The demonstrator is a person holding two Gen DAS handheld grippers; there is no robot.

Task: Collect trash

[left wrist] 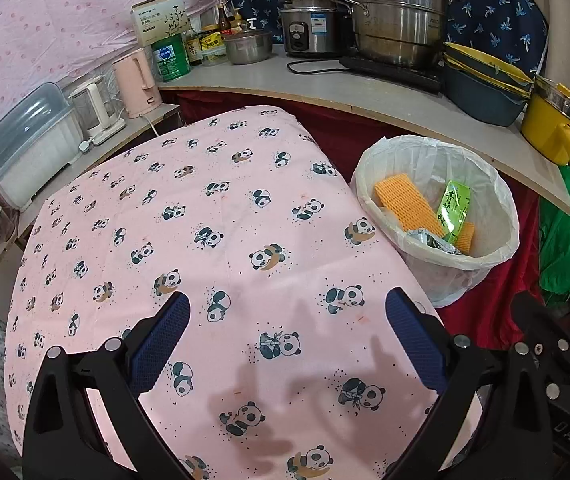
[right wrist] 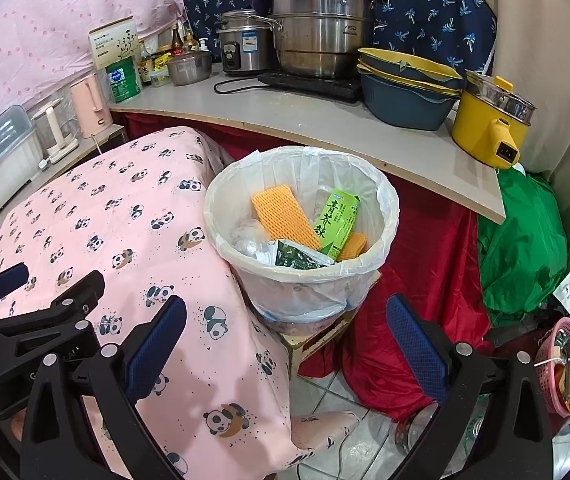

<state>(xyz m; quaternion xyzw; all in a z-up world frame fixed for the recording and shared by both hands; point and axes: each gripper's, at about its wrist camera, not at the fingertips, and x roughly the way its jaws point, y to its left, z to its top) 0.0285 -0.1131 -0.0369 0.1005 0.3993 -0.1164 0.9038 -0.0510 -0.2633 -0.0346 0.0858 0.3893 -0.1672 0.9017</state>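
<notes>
A bin lined with a white bag stands just right of the pink panda-print table. Inside lie orange foam netting, a green drink carton and a dark crumpled wrapper. My left gripper hovers open over the table's near part with nothing between its blue pads. My right gripper is open and empty, in front of the bin and just below its rim. The left gripper also shows at the left edge of the right wrist view.
A curved shelf behind the bin carries steel pots, a rice cooker, stacked basins and a yellow pot. Red cloth and a green bag lie at right. A pink basket sits on the tiled floor.
</notes>
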